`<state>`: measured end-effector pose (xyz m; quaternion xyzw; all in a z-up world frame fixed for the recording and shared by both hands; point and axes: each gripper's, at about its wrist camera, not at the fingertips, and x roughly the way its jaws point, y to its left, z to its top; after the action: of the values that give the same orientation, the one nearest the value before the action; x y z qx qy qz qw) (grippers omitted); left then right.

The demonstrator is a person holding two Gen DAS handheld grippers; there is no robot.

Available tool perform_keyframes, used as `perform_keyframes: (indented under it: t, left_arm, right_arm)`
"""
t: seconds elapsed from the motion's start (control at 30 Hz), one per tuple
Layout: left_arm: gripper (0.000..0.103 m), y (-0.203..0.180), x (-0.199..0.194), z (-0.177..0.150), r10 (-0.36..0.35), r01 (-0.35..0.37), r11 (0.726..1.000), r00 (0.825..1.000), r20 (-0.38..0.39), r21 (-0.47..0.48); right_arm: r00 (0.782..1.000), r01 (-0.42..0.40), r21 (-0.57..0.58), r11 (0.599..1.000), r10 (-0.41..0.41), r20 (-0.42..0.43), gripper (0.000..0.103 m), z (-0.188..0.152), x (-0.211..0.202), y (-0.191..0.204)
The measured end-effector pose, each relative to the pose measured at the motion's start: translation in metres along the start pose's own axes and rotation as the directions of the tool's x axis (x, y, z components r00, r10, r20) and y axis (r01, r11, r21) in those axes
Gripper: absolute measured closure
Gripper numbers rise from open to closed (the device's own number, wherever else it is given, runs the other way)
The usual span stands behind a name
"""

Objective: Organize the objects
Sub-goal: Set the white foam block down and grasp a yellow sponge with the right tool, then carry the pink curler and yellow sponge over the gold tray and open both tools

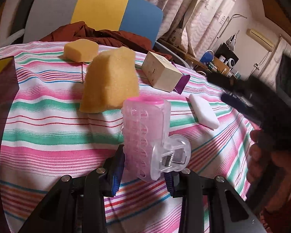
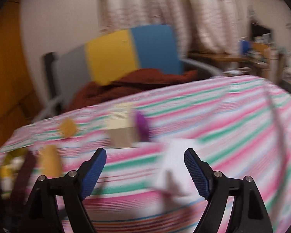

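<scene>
Left tool [image 1: 143,171]: you pinch the clip [image 1: 147,136], lifted above the counter [image 1: 48,128] for moving. Right tool [image 2: 145,171]: spread, empty, nearing the white block [image 2: 176,161], likely your next pick.

Table [image 1: 48,136]: carries everything below, under a cloth.
Clip [image 1: 145,136]: nearest, held upright between the left tool's [image 1: 143,174] fingers.
Sponge [image 1: 110,81]: just behind the clip, slightly left.
Small sponge [image 1: 81,49]: behind the sponge, near the far edge.
Box [image 1: 161,71]: right of the sponge.
Packet [image 1: 182,84]: at the box's right side, partly under it.
Pad [image 1: 203,110]: right of the clip, before the box.
Chair [image 1: 99,7]: behind the table.
</scene>
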<state>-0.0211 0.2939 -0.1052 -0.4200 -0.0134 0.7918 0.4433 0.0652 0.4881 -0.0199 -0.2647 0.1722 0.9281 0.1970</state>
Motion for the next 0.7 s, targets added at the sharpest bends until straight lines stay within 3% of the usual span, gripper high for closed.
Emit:
perform_keyframes:
  t: [0.1,0.17,0.27,0.33,0.4,0.47,0.7]
  left_arm:
    - [0.067,0.001,0.001,0.000,-0.008,0.008,1.000,1.000,0.002,-0.005]
    - [0.067,0.003,-0.001,-0.001,-0.012,0.012,1.000,1.000,0.002,-0.005]
    - [0.067,0.005,-0.001,-0.002,-0.020,0.020,1.000,1.000,0.004,-0.005]
    - [0.067,0.005,0.000,-0.001,-0.023,0.023,1.000,1.000,0.004,-0.005]
    - [0.067,0.006,0.001,-0.001,-0.025,0.025,1.000,1.000,0.004,-0.006]
    - [0.067,0.006,0.001,-0.001,-0.027,0.027,1.000,1.000,0.005,-0.005]
    - [0.067,0.007,0.003,0.002,-0.032,0.032,0.999,0.999,0.005,-0.001]
  right_arm:
    - [0.978,-0.190,-0.048,0.981,0.185,-0.093,0.019,0.009,0.014,0.042]
    - [0.942,-0.297,-0.040,0.954,0.285,-0.179,0.019,0.014,0.032,0.067]
    - [0.887,-0.362,0.036,0.931,0.356,-0.295,0.021,0.013,0.062,0.090]
    - [0.860,-0.378,0.064,0.924,0.376,-0.346,0.033,0.011,0.081,0.099]
    - [0.846,-0.376,0.064,0.924,0.371,-0.383,0.071,0.006,0.096,0.101]
    - [0.855,-0.368,0.085,0.926,0.374,-0.359,0.070,0.003,0.094,0.095]
    - [0.921,-0.267,0.153,0.951,0.299,-0.249,0.071,0.000,0.074,0.048]
